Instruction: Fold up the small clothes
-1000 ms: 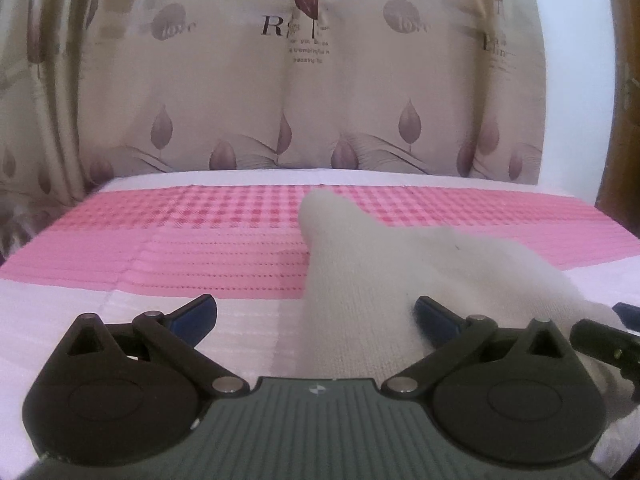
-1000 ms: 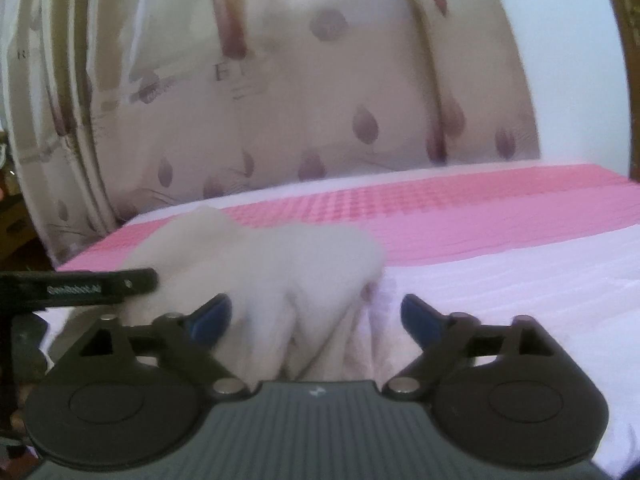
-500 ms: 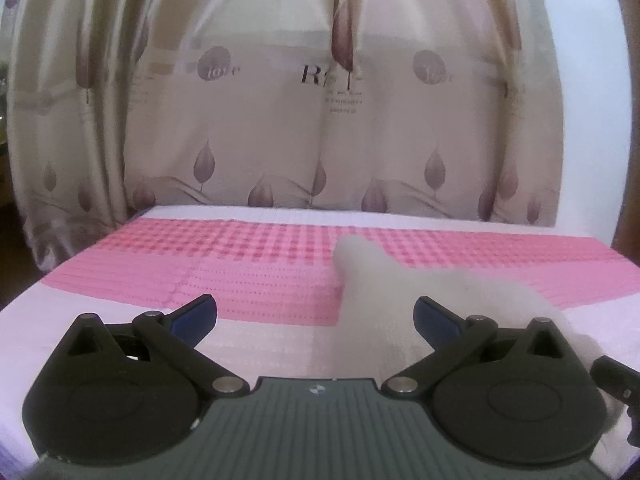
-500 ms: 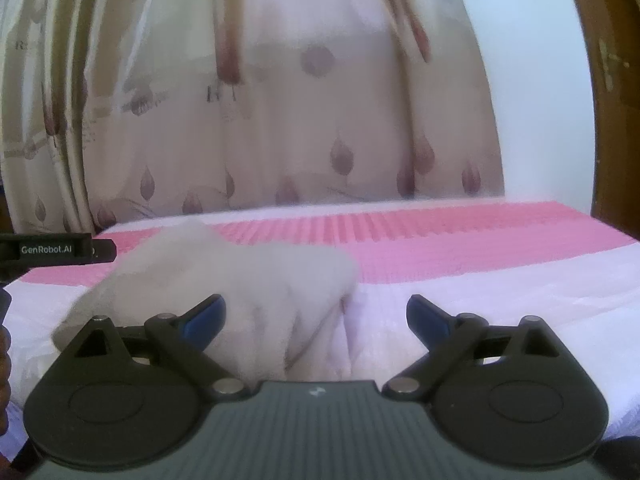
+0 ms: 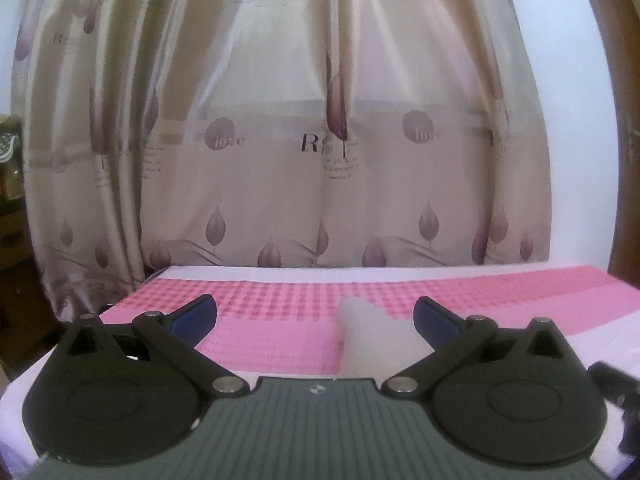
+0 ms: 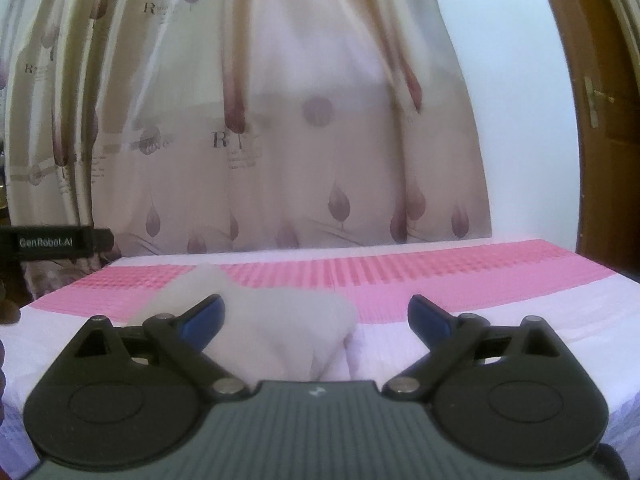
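Small cream-white knit garment [image 6: 256, 332] lies bunched on the bed with the pink-and-white checked cover [image 6: 460, 280], towards its near edge, in front of the beige leaf-print curtain [image 6: 280, 140].

Left gripper [image 5: 314, 316]: jaws spread wide, nothing between the pads; only a pale tip of the cloth shows past them. Right gripper [image 6: 316, 314]: jaws spread wide, empty; the cloth sits low and left of the gap, not pinched.

Handling, judged: light, soft, limp, no stiffness; it should sag and drag on the cover. Fuzzy knit, unlikely to slip. Best hold looks like a thin outer edge or corner, one per gripper, not the thick middle bunch.
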`<state>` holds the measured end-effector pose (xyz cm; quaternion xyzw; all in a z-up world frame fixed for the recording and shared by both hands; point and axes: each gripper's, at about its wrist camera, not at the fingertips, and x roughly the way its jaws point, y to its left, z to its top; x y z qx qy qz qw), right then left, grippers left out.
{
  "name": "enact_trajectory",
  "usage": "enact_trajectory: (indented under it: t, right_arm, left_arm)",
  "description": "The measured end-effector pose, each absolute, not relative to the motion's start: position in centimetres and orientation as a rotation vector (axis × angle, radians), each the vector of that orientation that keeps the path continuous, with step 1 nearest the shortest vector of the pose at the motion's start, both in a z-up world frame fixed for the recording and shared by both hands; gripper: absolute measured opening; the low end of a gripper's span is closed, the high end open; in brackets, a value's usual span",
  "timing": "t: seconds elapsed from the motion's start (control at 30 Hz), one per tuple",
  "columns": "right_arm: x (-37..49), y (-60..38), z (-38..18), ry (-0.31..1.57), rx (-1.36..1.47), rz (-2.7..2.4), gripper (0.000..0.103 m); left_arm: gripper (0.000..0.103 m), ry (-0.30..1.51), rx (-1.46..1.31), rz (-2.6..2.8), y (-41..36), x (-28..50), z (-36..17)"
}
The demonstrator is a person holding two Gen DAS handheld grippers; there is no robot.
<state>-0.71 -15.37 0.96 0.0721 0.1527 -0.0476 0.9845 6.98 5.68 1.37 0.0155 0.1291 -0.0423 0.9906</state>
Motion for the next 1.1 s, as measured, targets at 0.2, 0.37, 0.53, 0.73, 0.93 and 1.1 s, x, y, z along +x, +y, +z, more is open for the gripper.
enact_trajectory:
  t: [0.2, 0.37, 0.53, 0.73, 0.93, 1.1]
  right_arm:
    - [-1.3, -14.9, 1.4, 0.293, 0.128, -0.086, 0.099]
    - [-1.6, -14.8, 1.8, 0.28, 0.125, -0.081, 0.1]
    - [-1.9, -14.8, 2.1, 0.266, 0.122, -0.082, 0.1]
    - [-2.2, -15.0, 2.4, 0.258, 0.122, -0.085, 0.1]
    - [-2.4, -15.0, 2.6, 0.253, 0.118, -0.088, 0.1]
    - [-2.4, -15.0, 2.7, 0.256, 0.111, -0.081, 0.1]
  left_arm:
    - [0.103, 0.238, 0.058, -0.08, 5.4, 6.3, 2.3]
    - [0.103, 0.213, 0.032, -0.123, 5.4, 5.5, 3.0]
    - [0.103, 0.164, -0.024, -0.053, 5.2, 4.6, 3.8]
    - [0.103, 0.15, 0.015, -0.078, 4.5, 3.6, 4.8]
    - [0.103, 0.193, -0.006, -0.13, 4.6, 3.3, 5.2]
    - [0.103, 0.232, -0.032, -0.148, 5.0, 3.6, 5.2]
